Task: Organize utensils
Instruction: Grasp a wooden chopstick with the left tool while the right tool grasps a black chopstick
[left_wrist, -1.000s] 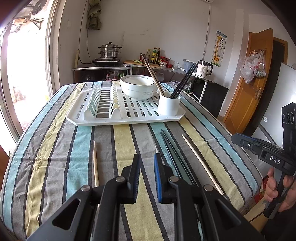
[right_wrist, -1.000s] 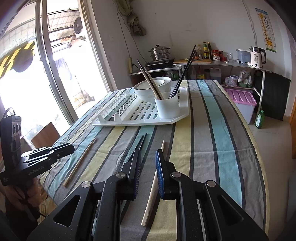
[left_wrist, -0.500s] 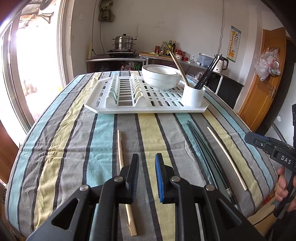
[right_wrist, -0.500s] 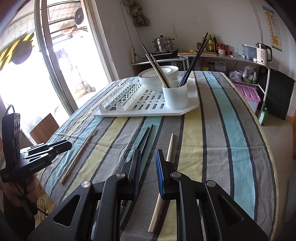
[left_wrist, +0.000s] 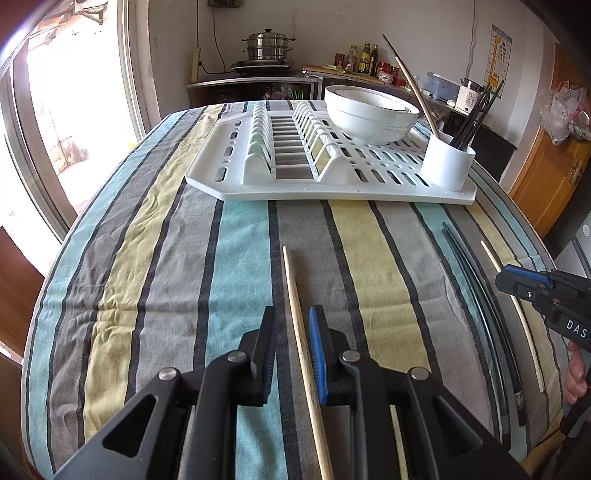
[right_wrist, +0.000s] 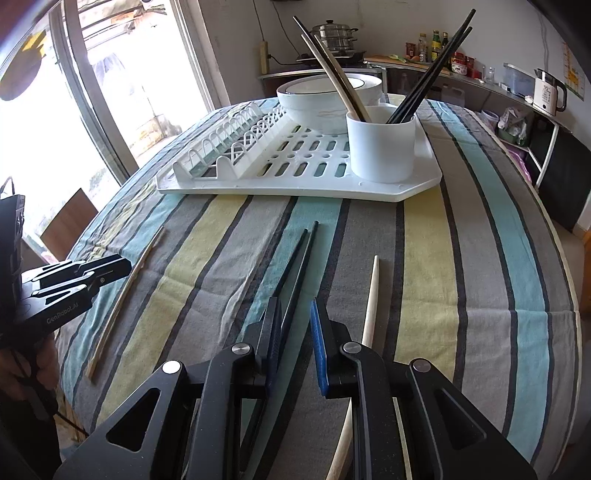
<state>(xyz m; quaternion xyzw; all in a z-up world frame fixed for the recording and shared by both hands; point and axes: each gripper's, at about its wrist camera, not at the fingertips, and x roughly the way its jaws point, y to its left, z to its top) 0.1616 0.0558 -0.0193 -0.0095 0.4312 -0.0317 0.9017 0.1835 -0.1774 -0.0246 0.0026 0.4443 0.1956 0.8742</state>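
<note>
We see white cylindrical cup (right_wrist: 382, 144), upper centre: black and wooden chopsticks | left claw (left_wrist: 291, 328) agape astride wooden chopstick (left_wrist: 295, 306) | right claw (right_wrist: 295, 321) agape

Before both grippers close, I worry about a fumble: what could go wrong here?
1. The left gripper straddles the wooden chopstick near one end, so it may tip when lifted.
2. The right gripper sits over two black chopsticks lying side by side; it may catch only one.
</note>
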